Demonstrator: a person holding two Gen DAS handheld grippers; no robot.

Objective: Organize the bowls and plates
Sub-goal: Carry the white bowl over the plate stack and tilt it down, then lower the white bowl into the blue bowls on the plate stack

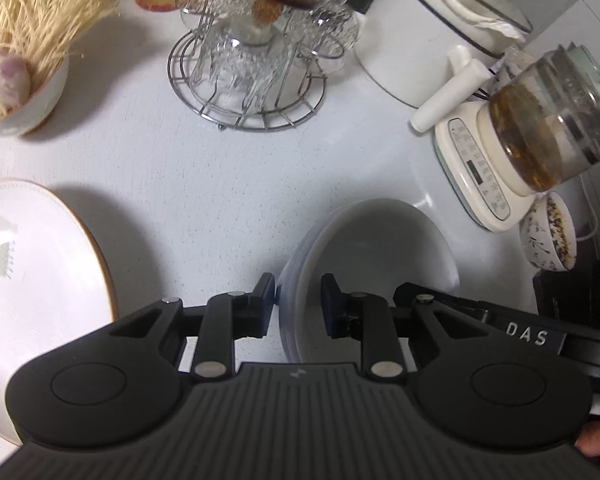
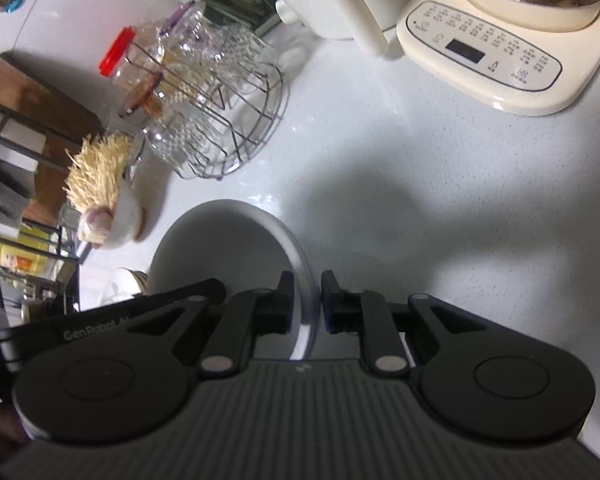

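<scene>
1. The left gripper (image 1: 298, 300) pinches the near rim of the stack of white bowls (image 1: 380, 248).
2. The right gripper (image 2: 307, 304) pinches the rim on the other side.
3. The stack sits between both grippers, above the white counter (image 1: 220, 184).
4. A big flowered plate (image 1: 32, 272) lies to the left, well apart.

The support is a white speckled countertop (image 1: 228, 184). Resting directly on it: a round wire rack (image 1: 246, 80) loaded with upturned glasses, a bowl of pale noodles (image 1: 24, 84) at far left, a gold-rimmed plate (image 1: 40, 280) near the left edge, and a cream kettle base (image 1: 480, 176) at right — its glass pot seated on top. A small patterned bowl (image 1: 548, 236) sits just beside that base.
</scene>
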